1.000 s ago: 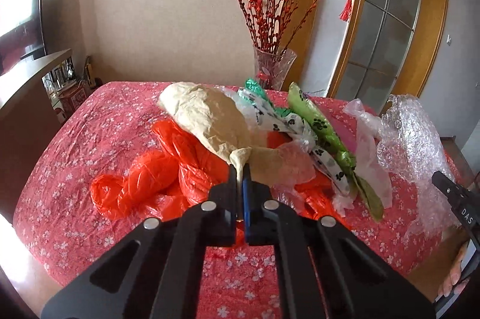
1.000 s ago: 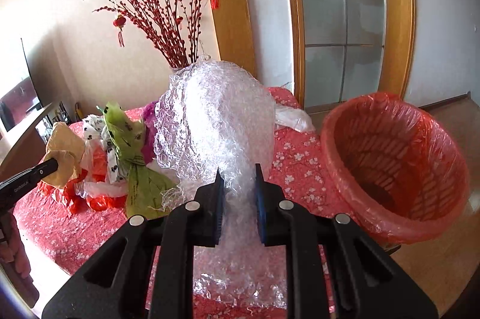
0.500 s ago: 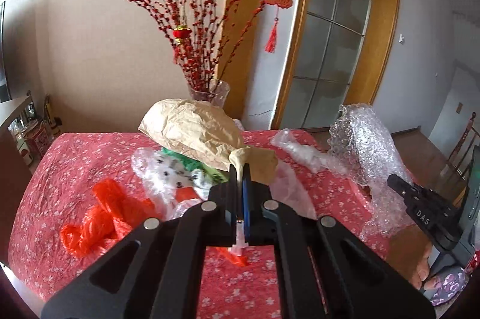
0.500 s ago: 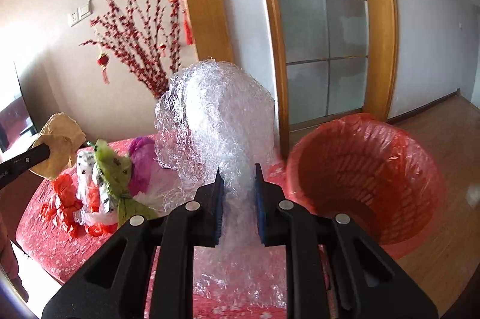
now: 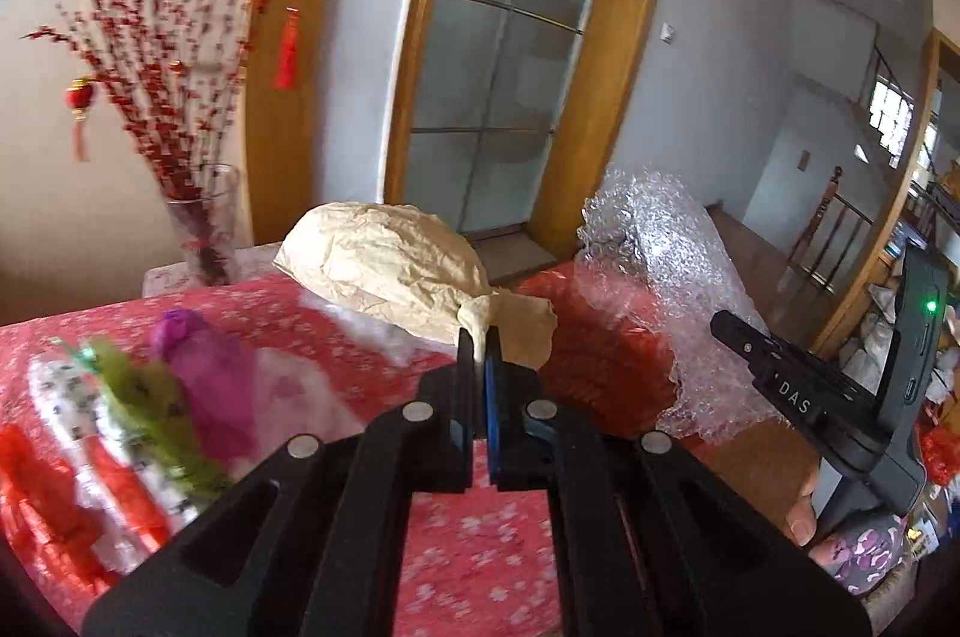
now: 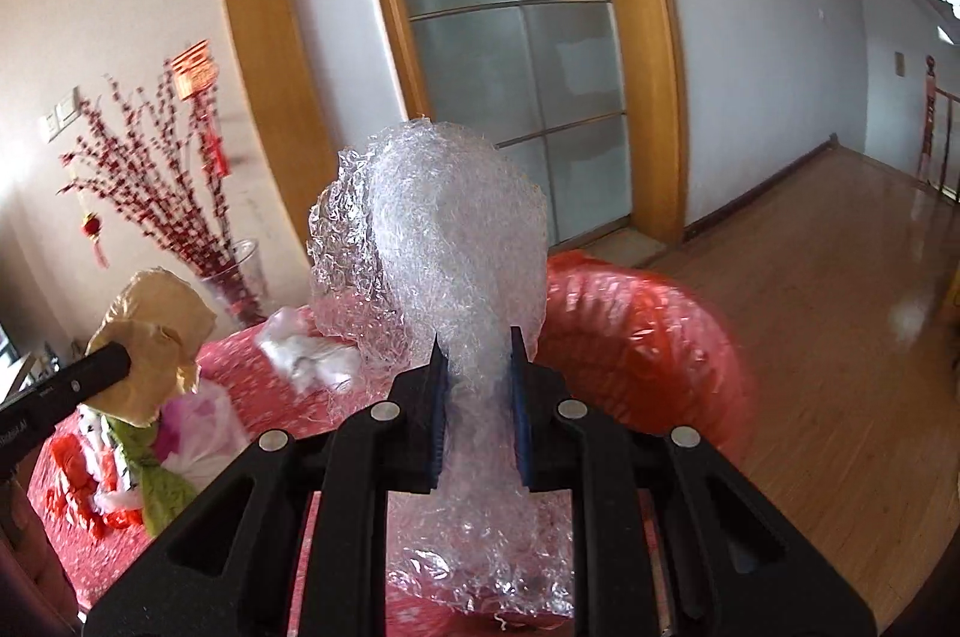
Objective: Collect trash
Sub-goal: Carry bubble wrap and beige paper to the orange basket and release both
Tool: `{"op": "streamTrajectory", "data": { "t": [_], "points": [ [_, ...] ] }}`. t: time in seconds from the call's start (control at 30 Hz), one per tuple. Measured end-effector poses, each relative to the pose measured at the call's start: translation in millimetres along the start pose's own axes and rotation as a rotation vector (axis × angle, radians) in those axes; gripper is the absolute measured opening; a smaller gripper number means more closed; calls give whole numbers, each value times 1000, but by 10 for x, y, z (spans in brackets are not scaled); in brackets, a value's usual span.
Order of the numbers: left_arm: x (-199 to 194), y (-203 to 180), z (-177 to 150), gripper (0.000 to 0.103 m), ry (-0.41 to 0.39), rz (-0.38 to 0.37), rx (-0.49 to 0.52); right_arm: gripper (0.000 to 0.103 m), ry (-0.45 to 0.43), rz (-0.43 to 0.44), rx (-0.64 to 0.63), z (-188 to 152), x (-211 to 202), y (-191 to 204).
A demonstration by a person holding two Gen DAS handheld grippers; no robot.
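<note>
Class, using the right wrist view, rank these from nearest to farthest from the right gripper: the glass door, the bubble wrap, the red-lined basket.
1. Bubble wrap: clamped in the right gripper.
2. Red-lined basket: just behind the wrap, to the right.
3. Glass door: at the far wall, beyond the basket.

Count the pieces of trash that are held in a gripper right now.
2. The crumpled brown paper is pinched in the left gripper, and the bubble wrap is clamped in the right gripper. More trash lies loose on the table.
</note>
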State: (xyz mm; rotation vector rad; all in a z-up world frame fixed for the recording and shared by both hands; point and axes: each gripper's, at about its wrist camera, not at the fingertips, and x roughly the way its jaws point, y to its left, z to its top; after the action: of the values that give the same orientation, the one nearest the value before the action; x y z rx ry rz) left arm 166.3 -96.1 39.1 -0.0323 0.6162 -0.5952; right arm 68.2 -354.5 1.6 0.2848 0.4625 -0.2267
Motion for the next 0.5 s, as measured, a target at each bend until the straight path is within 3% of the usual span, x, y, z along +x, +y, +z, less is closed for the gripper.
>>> {"op": "streamTrajectory", "data": {
  "t": [0.23, 0.5],
  "points": [
    [555, -400, 90, 5, 48, -105, 38, 18, 0, -59, 50, 41, 92, -388],
    [1048, -645, 107, 5, 95, -156, 70, 18, 20, -87, 90, 49, 294, -595]
  ]
}}
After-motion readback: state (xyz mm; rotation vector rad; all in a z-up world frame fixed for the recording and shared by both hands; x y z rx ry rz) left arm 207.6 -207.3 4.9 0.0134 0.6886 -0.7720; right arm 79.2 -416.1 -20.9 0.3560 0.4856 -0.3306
